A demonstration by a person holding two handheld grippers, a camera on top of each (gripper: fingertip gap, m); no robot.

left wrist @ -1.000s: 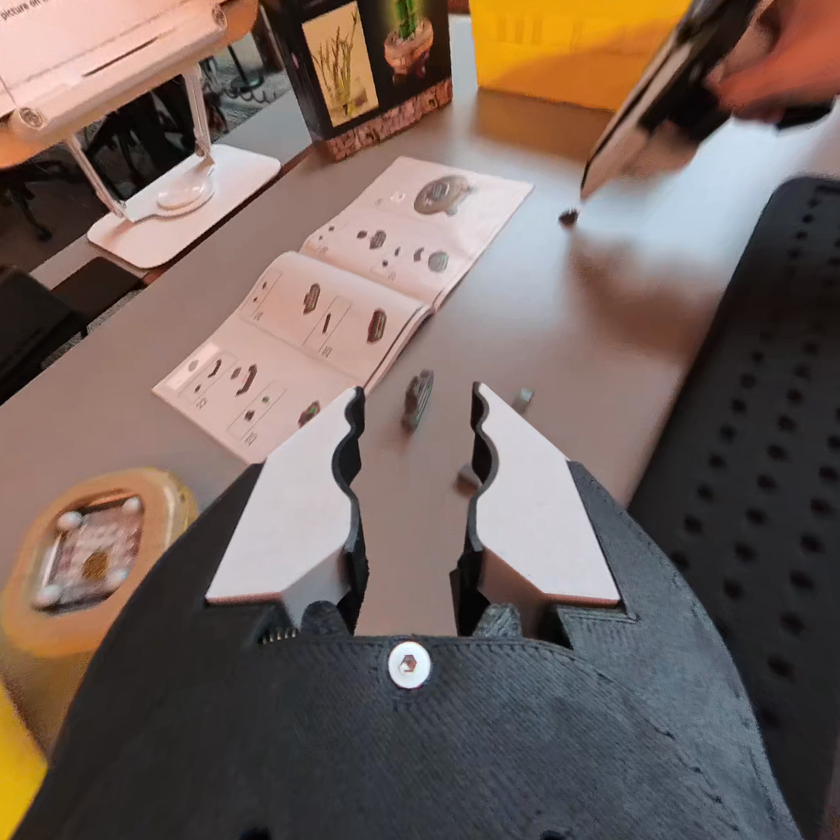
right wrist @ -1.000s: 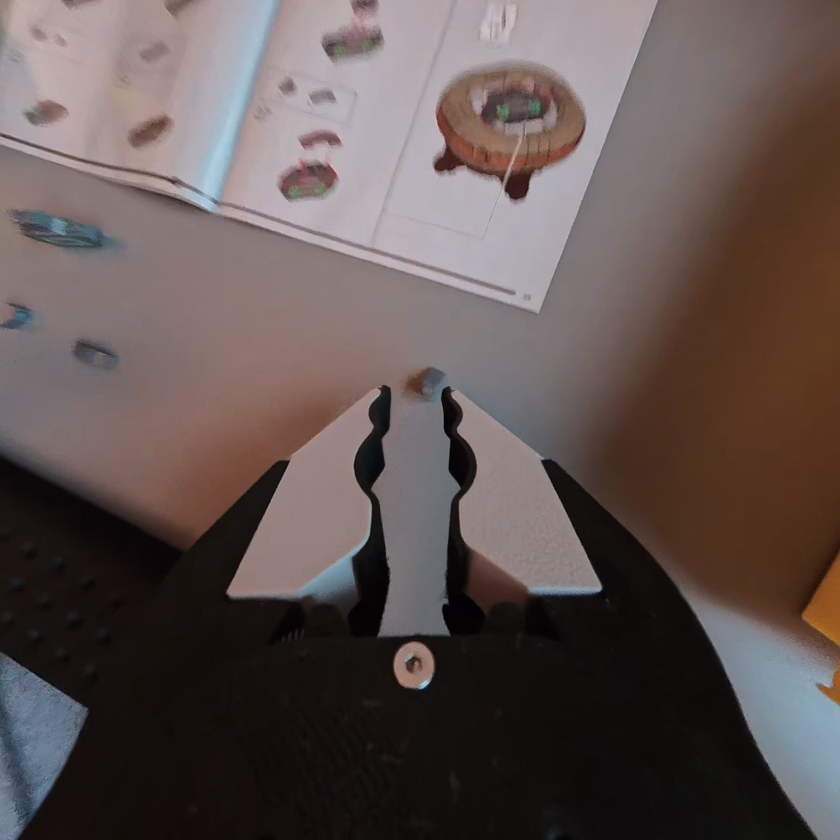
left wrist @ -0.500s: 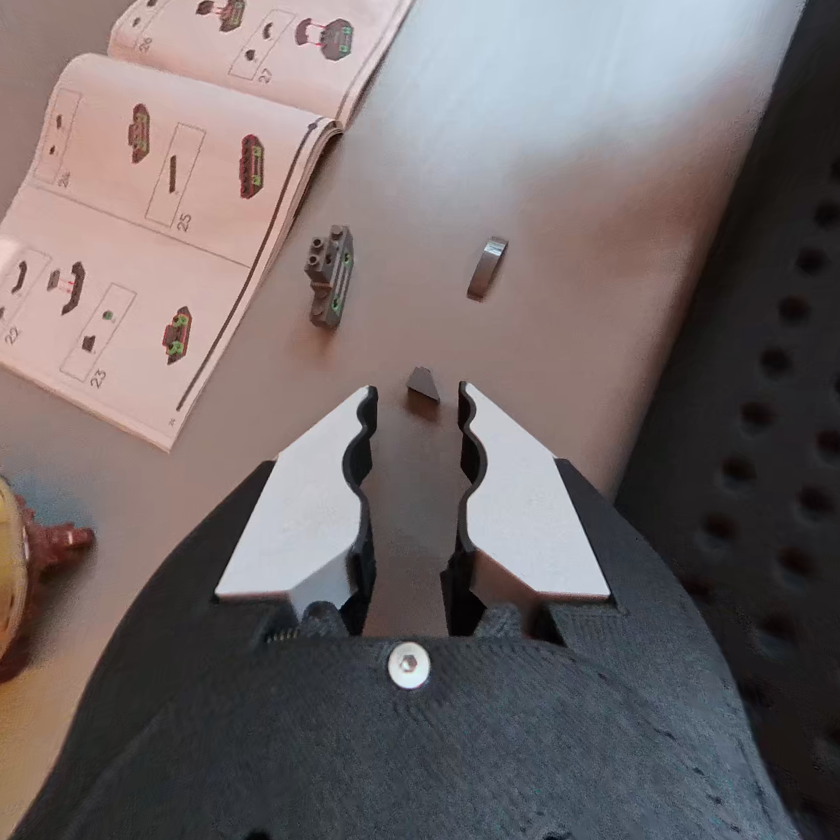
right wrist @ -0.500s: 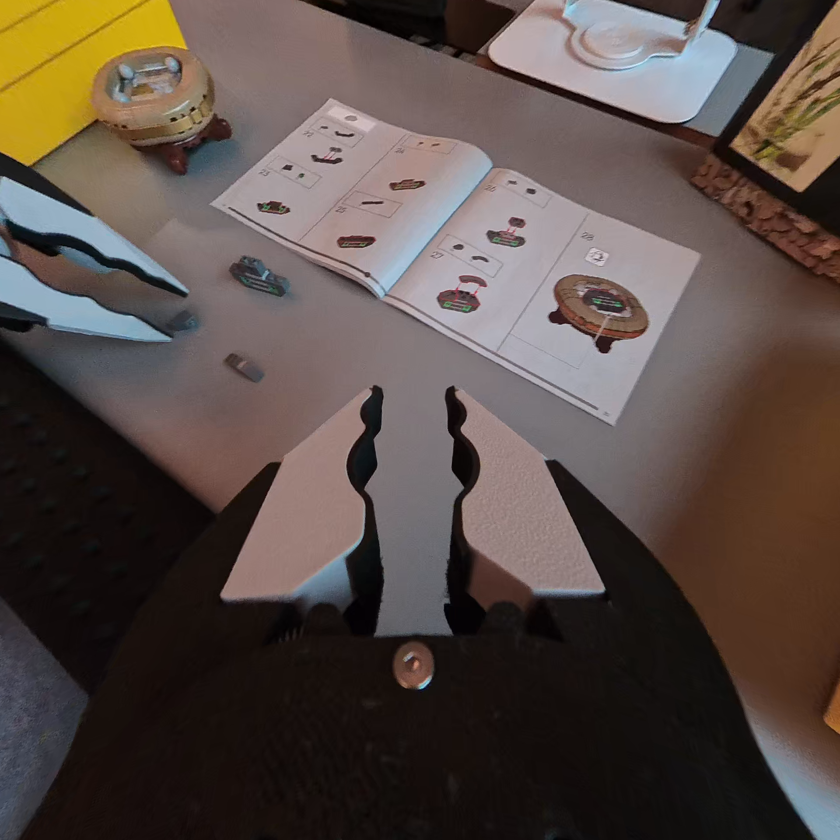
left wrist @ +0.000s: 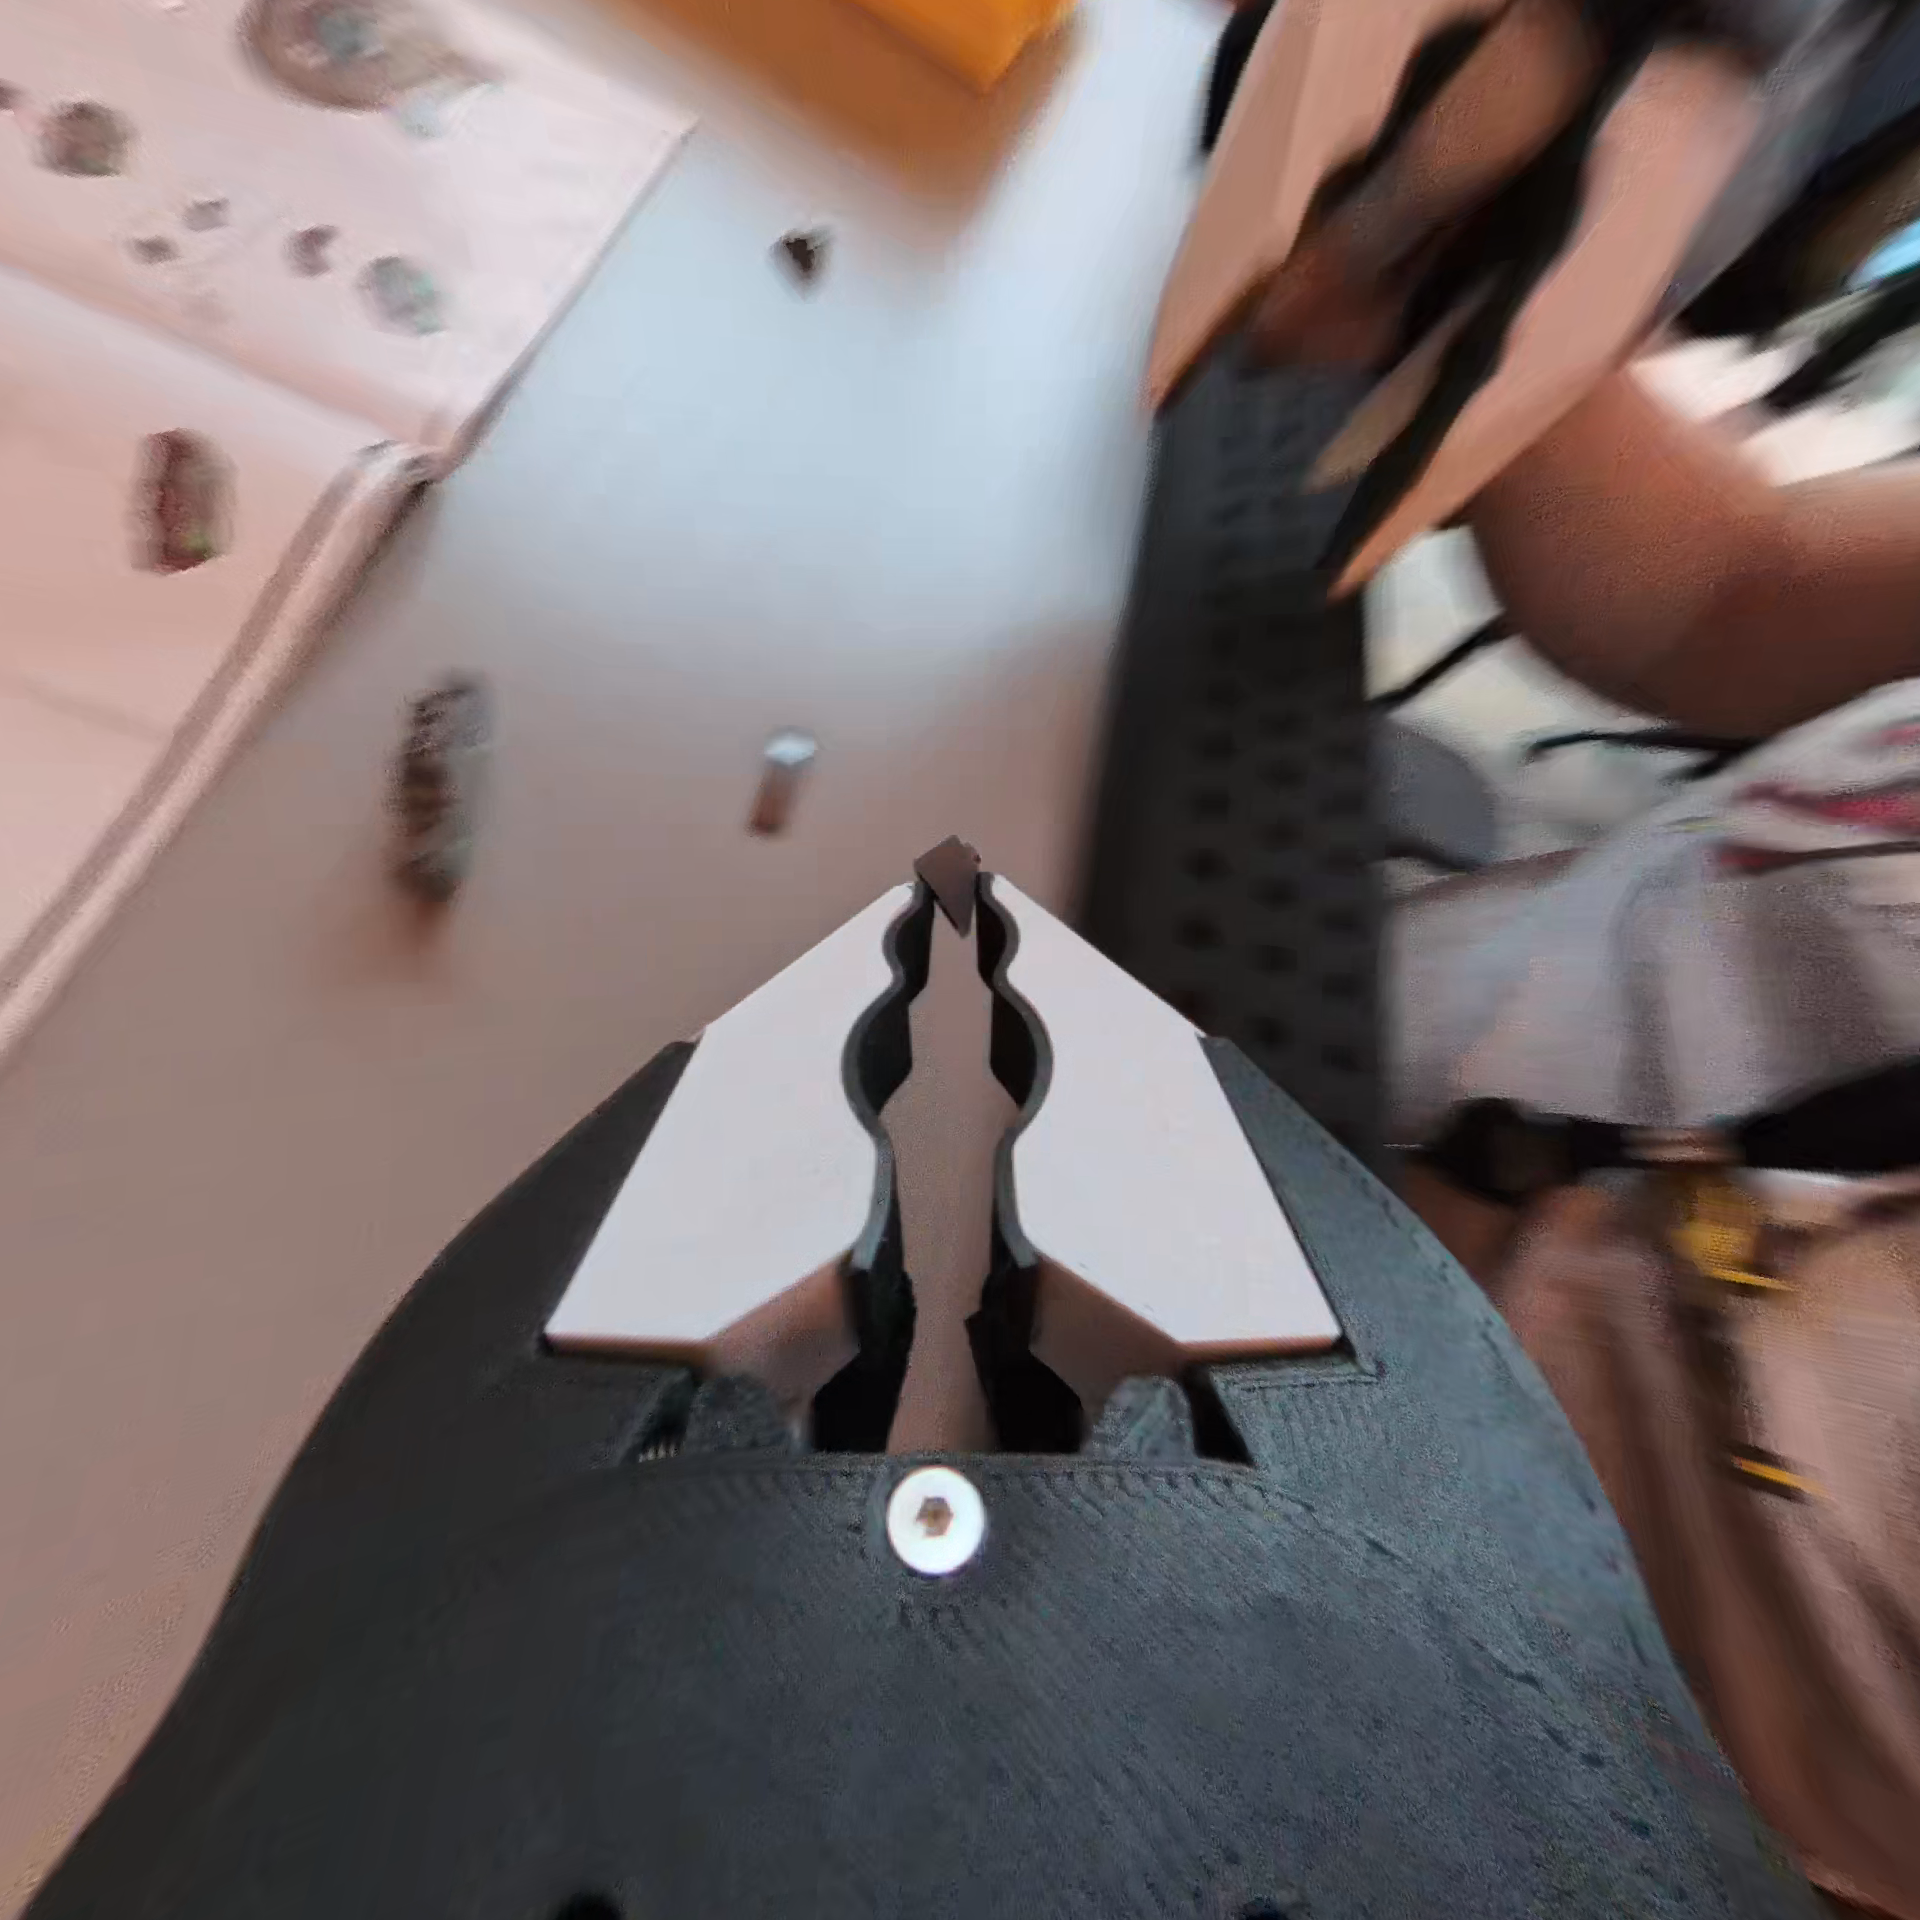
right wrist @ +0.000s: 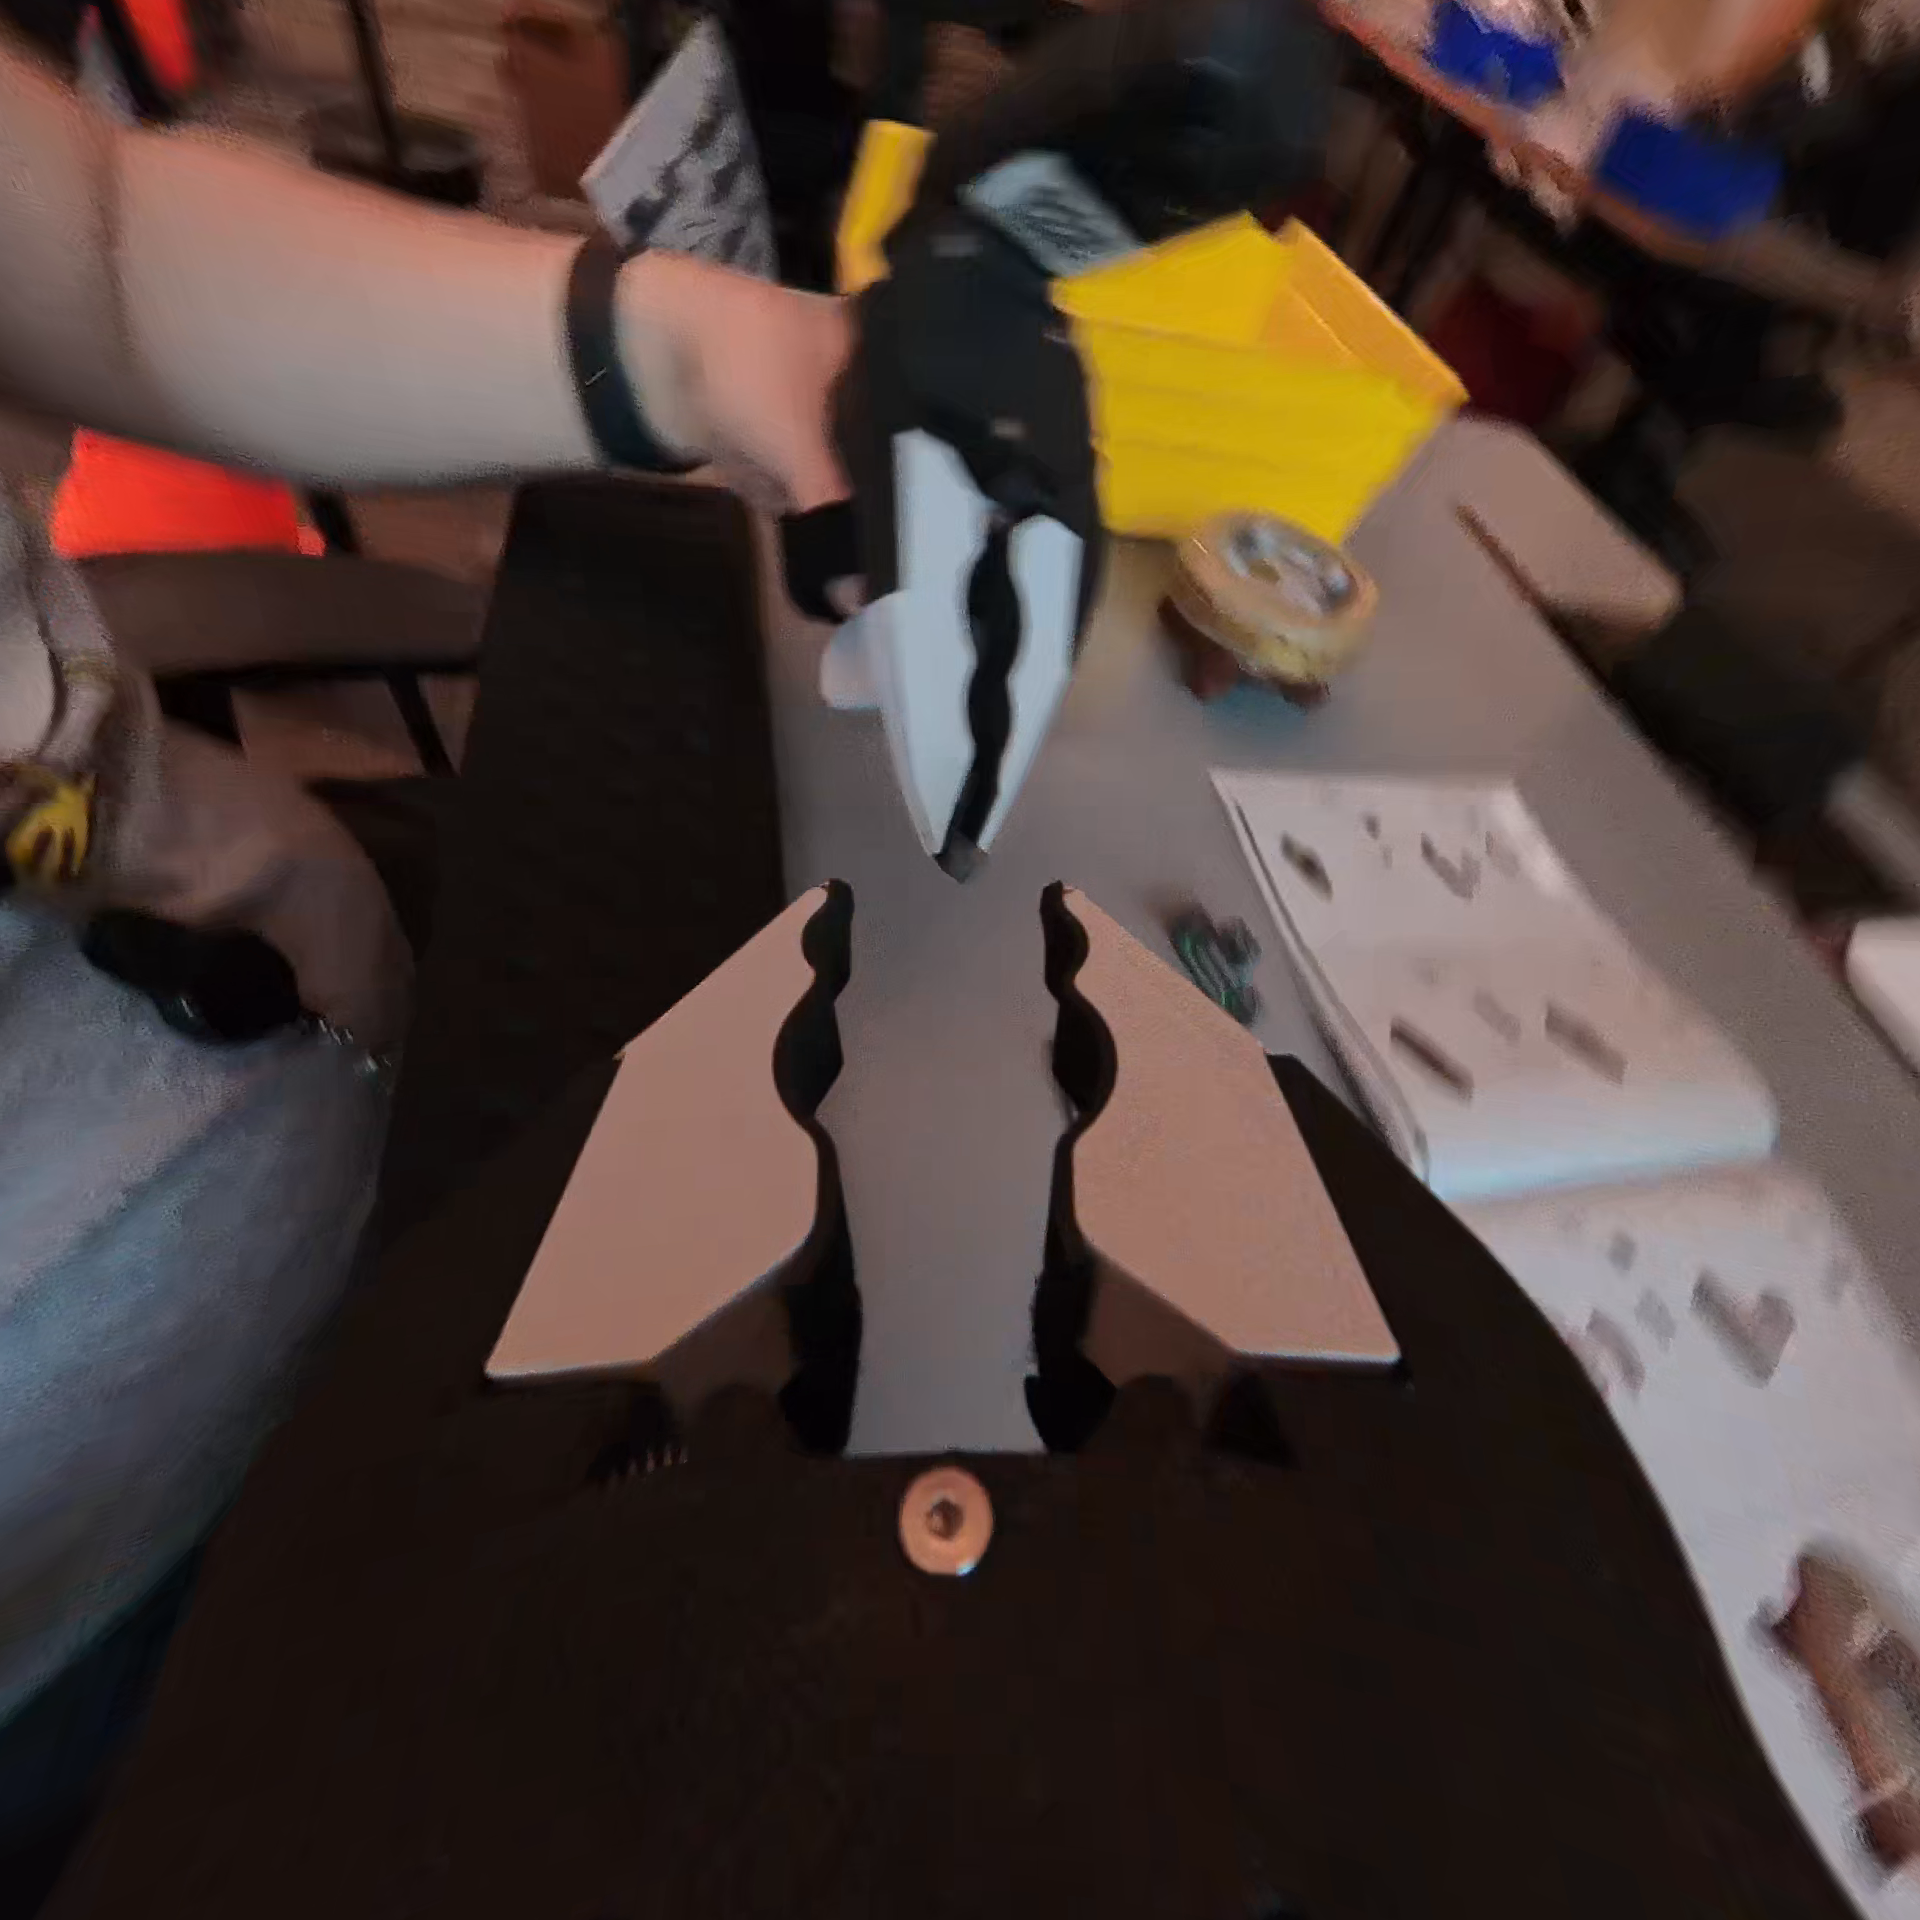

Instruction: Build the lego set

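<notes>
My left gripper is shut on a small dark wedge-shaped piece and holds it above the grey table. It also shows in the right wrist view, pointing down with the dark piece at its tips. My right gripper is open and empty, just below the left gripper's tips. A small dark sub-assembly with green bits and a small grey curved piece lie on the table. Another tiny dark piece lies farther off.
The open instruction booklet lies beside the parts. A round tan model on brown feet stands before a yellow bin. A black perforated mat runs along the table edge. A person's forearm reaches across.
My left gripper closed on the small dark wedge piece and lifted it off the table. My right gripper swung round toward the left gripper and opened wider. Both views are now motion-blurred.
</notes>
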